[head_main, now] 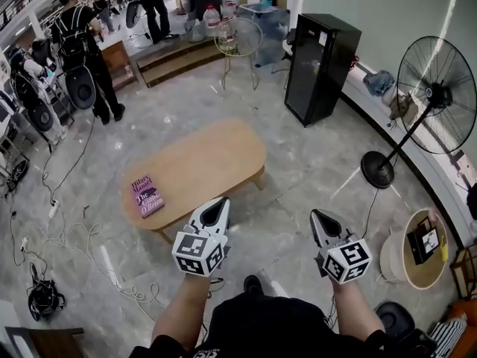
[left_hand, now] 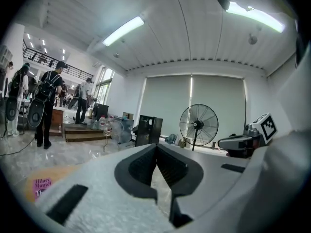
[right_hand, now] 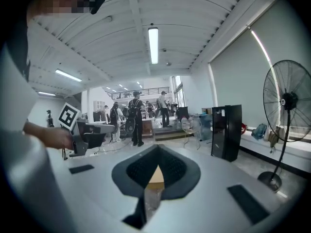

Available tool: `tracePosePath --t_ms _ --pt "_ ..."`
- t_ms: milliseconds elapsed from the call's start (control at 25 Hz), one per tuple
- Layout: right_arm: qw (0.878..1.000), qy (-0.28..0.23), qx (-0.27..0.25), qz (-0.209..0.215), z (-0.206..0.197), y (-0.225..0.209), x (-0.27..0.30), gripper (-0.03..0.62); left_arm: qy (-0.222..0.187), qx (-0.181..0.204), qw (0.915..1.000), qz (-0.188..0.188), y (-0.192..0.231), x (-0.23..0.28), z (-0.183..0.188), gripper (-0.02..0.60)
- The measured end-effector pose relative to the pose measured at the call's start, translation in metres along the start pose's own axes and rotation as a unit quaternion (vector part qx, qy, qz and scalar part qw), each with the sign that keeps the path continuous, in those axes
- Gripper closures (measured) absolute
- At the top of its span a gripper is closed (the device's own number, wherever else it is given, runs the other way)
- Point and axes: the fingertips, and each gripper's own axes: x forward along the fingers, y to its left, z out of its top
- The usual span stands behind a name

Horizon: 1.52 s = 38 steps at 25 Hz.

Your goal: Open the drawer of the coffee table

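Both tongs are held above the marble floor (head_main: 313,166), just short of the bench (head_main: 216,155), and are pointed roughly level. The left tongs (head_main: 217,202) are seen closed, the jaws met at their tips, and nothing is gripped. The right tongs (head_main: 320,214) are likewise closed and empty. The oval wooden bench is set ahead of the person, nearer the left tongs, whose tip is overlapped with its near edge in the head view. A purple book (head_main: 147,195) is laid flat on the bench's left end. The drawer cannot be made out in any view. A black cabinet (head_main: 320,66) is stood beyond the bench to the right, and a pedestal fan (head_main: 436,95) is placed well apart by the right wall.
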Motion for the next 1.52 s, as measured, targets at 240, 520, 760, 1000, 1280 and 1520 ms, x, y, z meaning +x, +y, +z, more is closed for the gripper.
tracePosePath --t_ms 240,520,760,1000,1280,1520 --pt "0.999 0.012 -0.018 0.032 0.018 0.004 0.057 0.588 -0.004 -0.013 0.9999 0.009 0.033 0.024 0.006 0.572" --pt "0.996 0.033 -0.029 0.074 0.017 0.006 0.108 0.588 -0.007 -0.027 0.9988 0.039 0.064 0.038 0.003 0.572" --pt "0.992 0.024 -0.027 0.124 0.031 -0.014 0.145 0.588 -0.006 -0.025 0.9958 0.087 0.08 0.059 0.009 0.572" --pt "0.985 0.017 -0.023 0.171 0.042 -0.075 0.186 0.588 0.0 -0.016 0.9909 0.134 0.069 0.12 0.013 0.574" --pt "0.971 0.056 -0.023 0.23 0.03 -0.158 0.212 0.588 0.01 -0.031 0.9852 0.169 0.037 0.218 0.014 0.572" --pt "0.961 0.075 -0.033 0.263 0.022 -0.208 0.231 0.588 0.015 -0.033 0.9804 0.194 0.019 0.261 0.009 0.572"
